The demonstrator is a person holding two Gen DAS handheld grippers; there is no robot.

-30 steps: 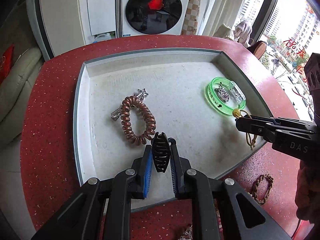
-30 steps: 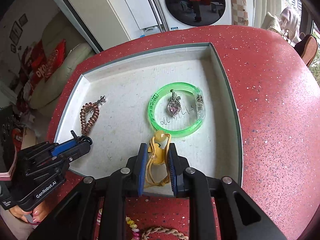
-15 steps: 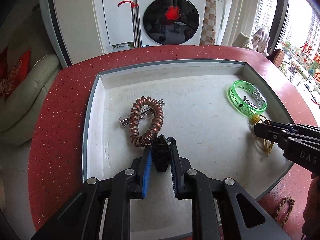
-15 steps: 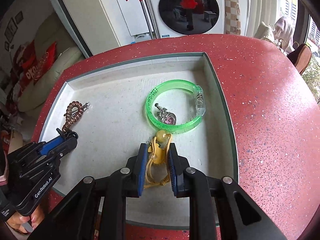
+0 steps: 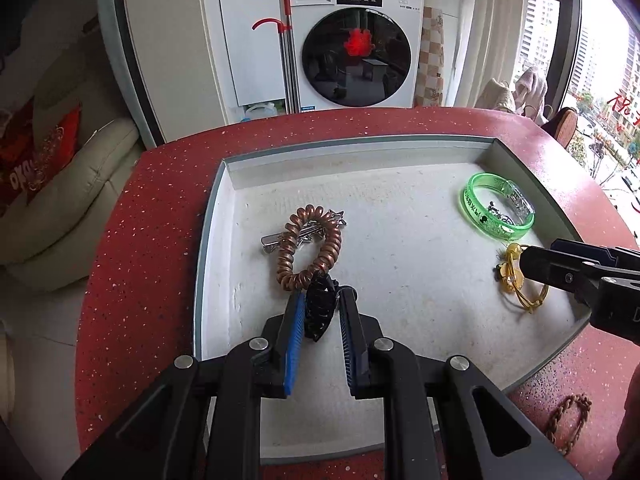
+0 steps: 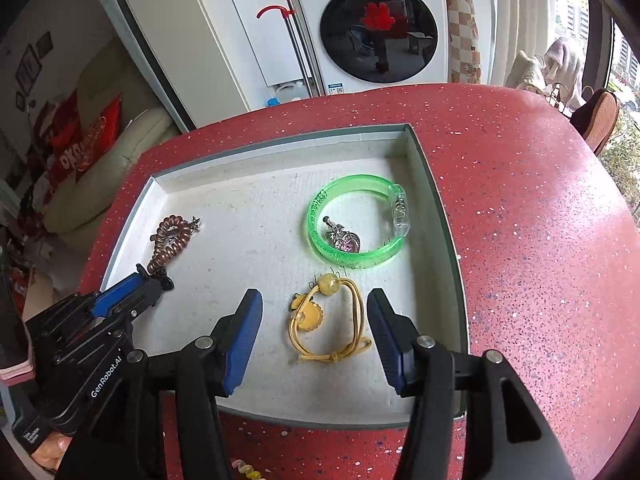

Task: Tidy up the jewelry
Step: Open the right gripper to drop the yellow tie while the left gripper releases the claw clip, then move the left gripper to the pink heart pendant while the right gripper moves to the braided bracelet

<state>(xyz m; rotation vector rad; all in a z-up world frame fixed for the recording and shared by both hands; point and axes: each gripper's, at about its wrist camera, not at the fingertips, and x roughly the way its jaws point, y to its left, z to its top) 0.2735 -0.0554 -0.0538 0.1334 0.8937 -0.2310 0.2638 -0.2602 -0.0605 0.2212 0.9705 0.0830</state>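
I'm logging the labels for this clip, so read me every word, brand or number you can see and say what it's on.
"Panasonic": on the washing machine, above the door.
"GenRobot.AI": on the side of the left gripper, right wrist view.
Black lettering on the green bangle: too distorted to read.
Red characters on the window: cut off, unreadable.
Print on the red cushion: blurred.
Washer panel markings: too small.

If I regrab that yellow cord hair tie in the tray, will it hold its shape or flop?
Probably floppy: the yellow hair tie lies in slack, uneven loops on the tray. Its bead end likely hangs lowest. It looks light, so the open right gripper may drag it when pushing.
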